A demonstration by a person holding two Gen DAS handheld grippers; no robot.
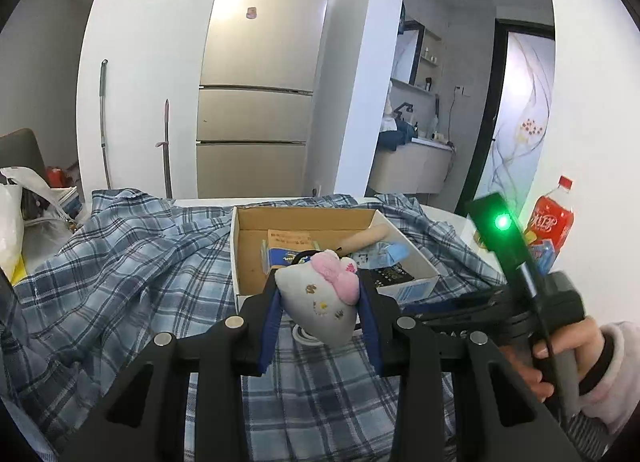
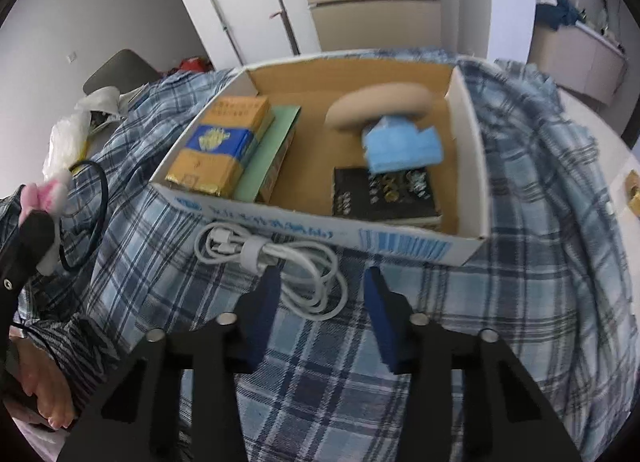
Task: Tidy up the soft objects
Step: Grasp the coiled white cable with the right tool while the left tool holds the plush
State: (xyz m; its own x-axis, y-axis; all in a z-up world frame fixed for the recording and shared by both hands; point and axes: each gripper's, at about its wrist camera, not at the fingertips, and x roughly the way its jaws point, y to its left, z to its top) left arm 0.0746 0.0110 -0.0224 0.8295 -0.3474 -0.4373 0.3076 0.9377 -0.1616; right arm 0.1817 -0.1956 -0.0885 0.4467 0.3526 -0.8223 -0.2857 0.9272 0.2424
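Observation:
My left gripper (image 1: 320, 294) is shut on a small grey plush toy (image 1: 320, 302) with a pink bow, held above the plaid cloth (image 1: 132, 262) just in front of the cardboard box (image 1: 236, 246). Its black cord loop shows behind the toy. The toy's pink bow (image 2: 44, 192) also shows at the left edge of the right wrist view. My right gripper (image 2: 320, 290) is open and empty, over a coiled white cable (image 2: 280, 266) lying on the cloth in front of the box's front wall (image 2: 320, 230).
The box holds yellow-and-blue packets (image 2: 224, 142), a green book (image 2: 272, 150), a tan wooden piece (image 2: 380, 102), a blue mask pack (image 2: 400, 146) and a black book (image 2: 384, 194). A red soda bottle (image 1: 554, 218) stands right. A white bag (image 1: 12, 218) lies at left.

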